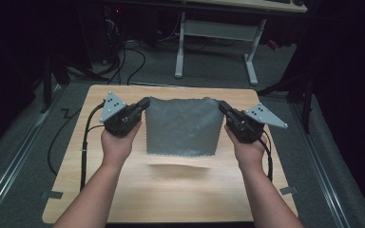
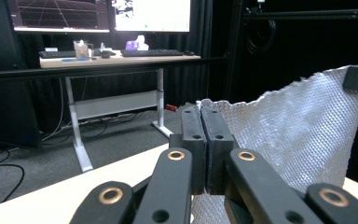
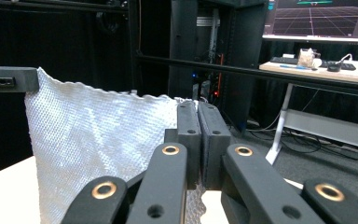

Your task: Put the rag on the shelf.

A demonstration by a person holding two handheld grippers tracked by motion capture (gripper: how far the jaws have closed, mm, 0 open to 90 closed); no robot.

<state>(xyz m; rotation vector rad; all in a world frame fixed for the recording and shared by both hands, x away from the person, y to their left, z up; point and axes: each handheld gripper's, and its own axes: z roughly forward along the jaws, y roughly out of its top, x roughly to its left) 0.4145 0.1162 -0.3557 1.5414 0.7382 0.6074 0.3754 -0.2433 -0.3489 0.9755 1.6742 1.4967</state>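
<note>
Both forearms bare, no sleeves. Left tool (image 1: 145,103): black body, grey three-cornered plate on top with small dark holes, black cable trailing from its rear. Right tool (image 1: 221,106): same black build, same grey plate, black cable. Close up, each shows flat black jaws, brass-ringed pivots on the black linkage arms, small screw holes.

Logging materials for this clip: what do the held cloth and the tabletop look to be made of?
Cloth: likely a grey woven textile, matte; a waffle-like weave shows and it sags between the grippers.
Tabletop: light wood or wood-look laminate, smooth; faint grain, which of the two is unclear.
</note>
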